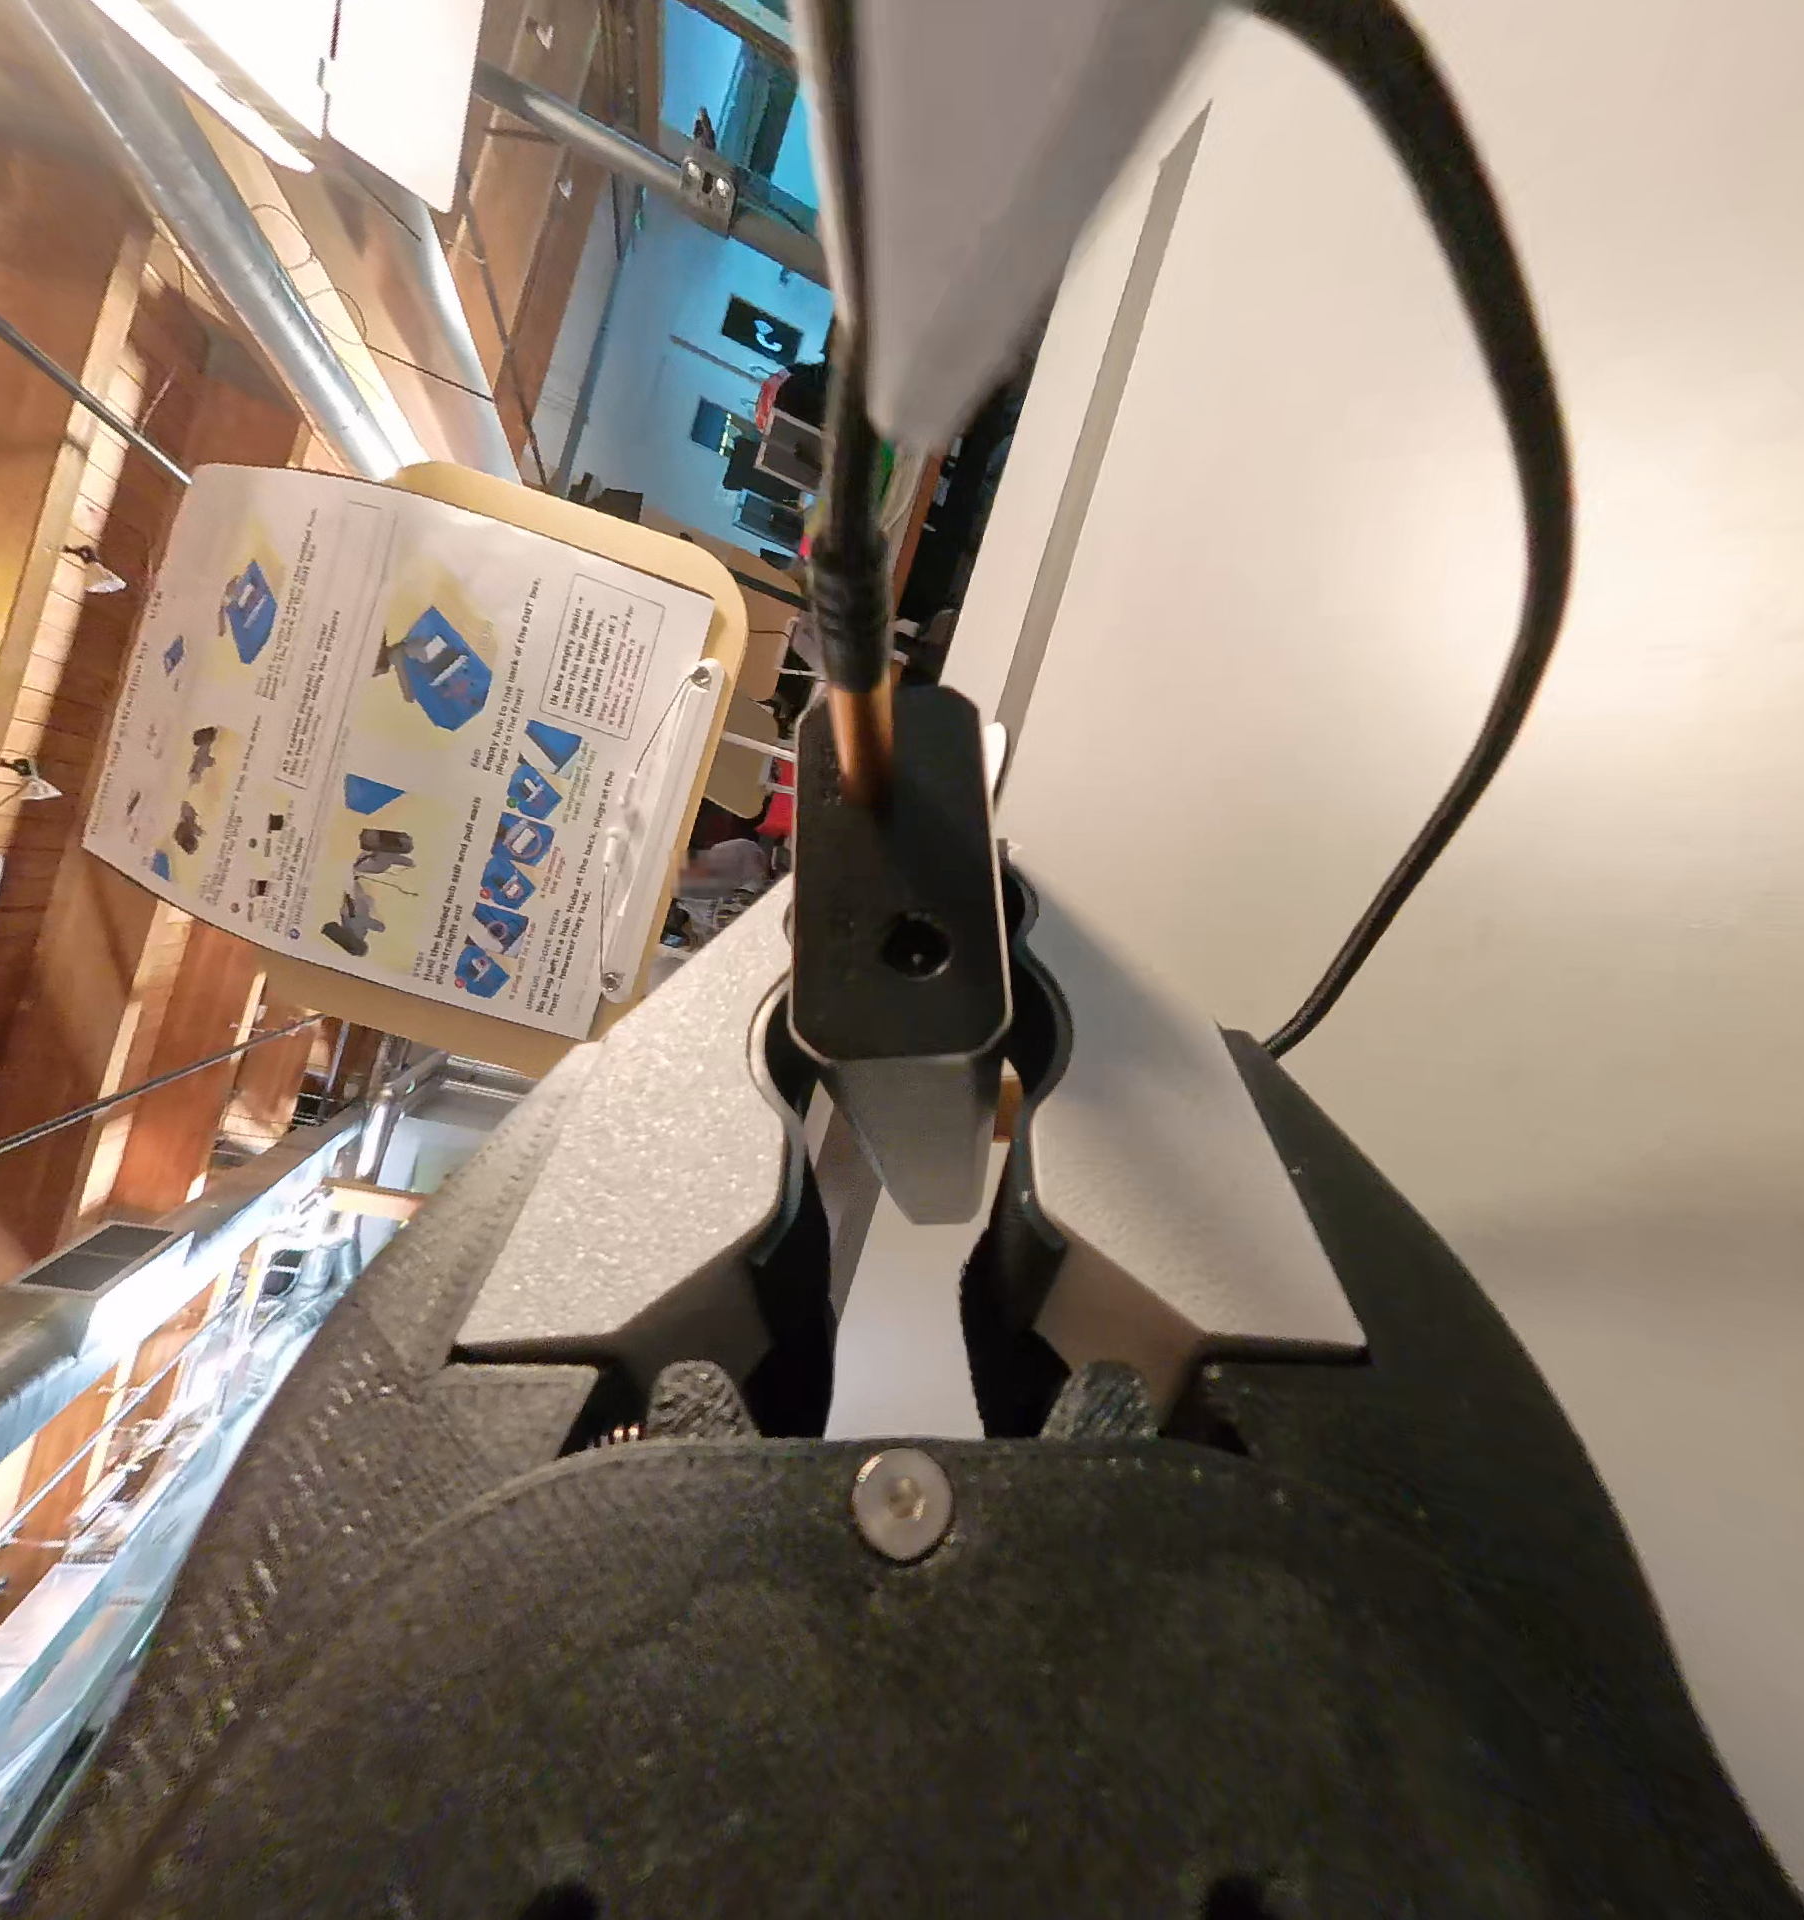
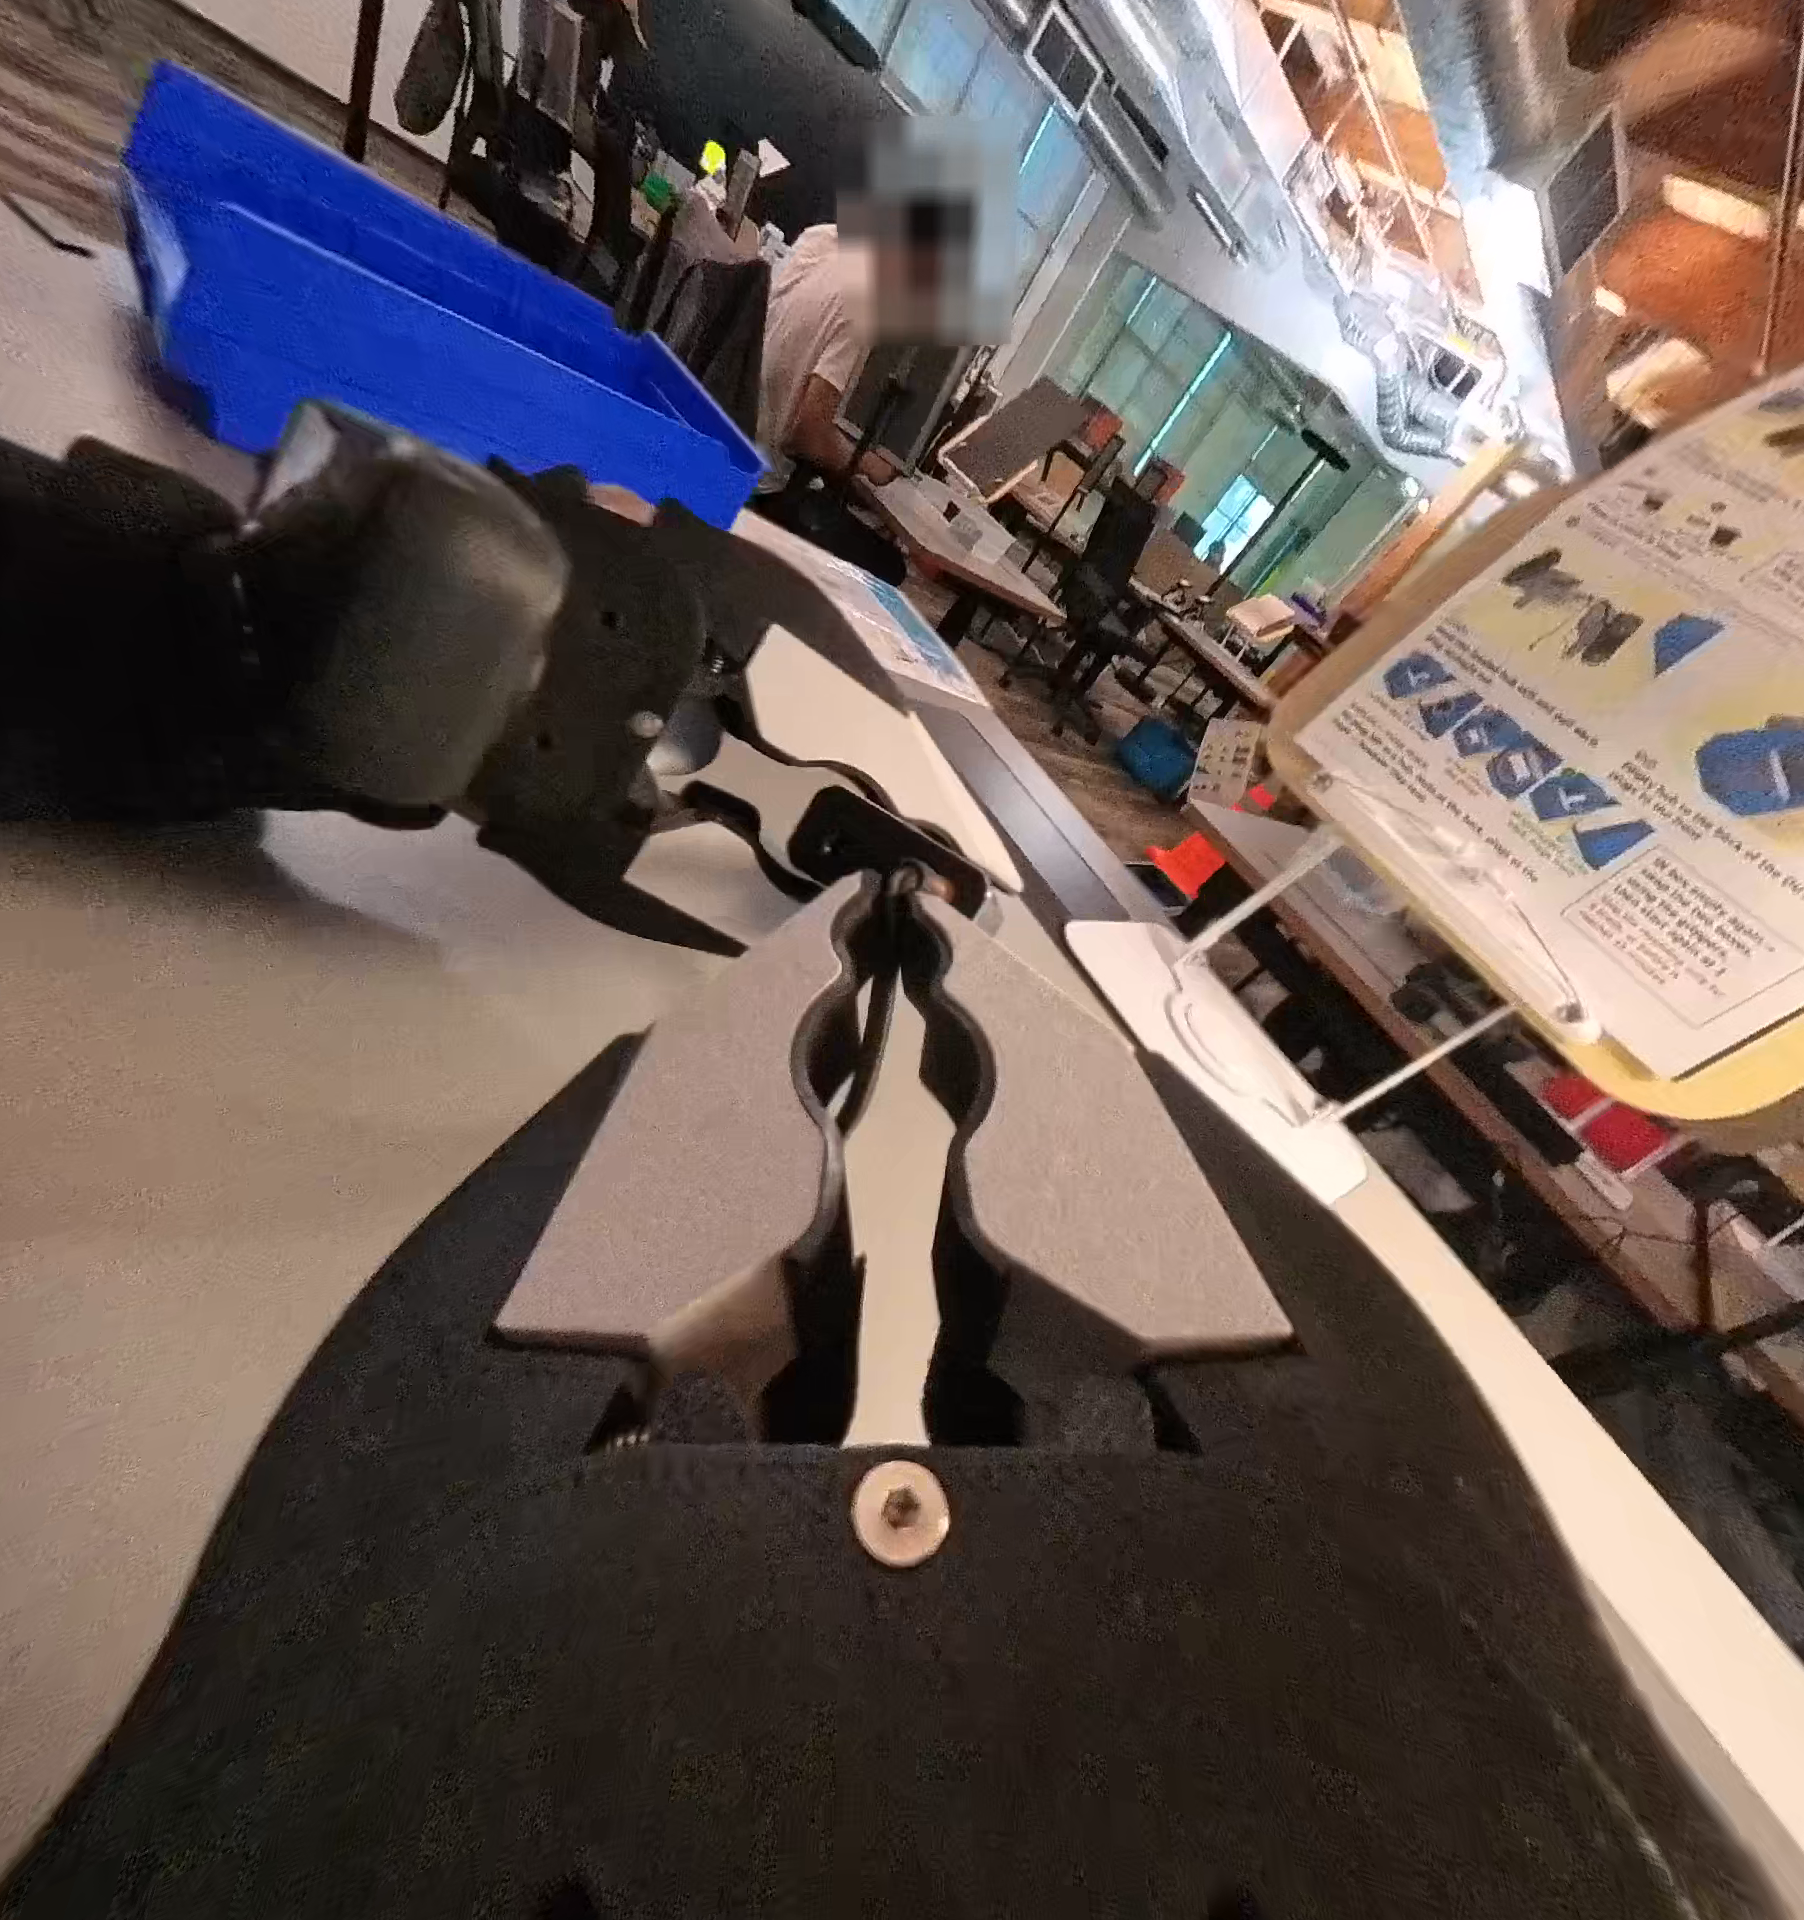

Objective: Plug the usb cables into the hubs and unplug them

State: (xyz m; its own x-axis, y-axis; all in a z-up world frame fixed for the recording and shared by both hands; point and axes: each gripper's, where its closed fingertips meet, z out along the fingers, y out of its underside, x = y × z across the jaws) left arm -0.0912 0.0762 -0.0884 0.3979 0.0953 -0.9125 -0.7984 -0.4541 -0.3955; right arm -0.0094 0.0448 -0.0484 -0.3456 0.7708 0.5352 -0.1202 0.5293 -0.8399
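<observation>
Between the fingers of the left gripper (image 1: 903, 1049) sits the hub (image 1: 898, 914), a small black slab with a metal shell, clamped across its narrow sides near the fingertips. It looks rigid and light, with smooth faces that could slide under a hard pull, so a hold across the body, clear of the ports, seems right. From its end face a black usb cable (image 1: 851, 613) rises away from the left gripper, its stiff ribbed strain relief just beyond a coppery plug shank. The cord itself is limp, so the plug body is the place to grip. Ahead of the right gripper (image 2: 898, 935), whose fingers are closed on a thin black cable just short of the hub, the pull would probably strain the cord. Beyond lie the white table (image 2: 150, 1039), a blue bin (image 2: 410, 343) and an instruction sheet (image 2: 1625, 748).
</observation>
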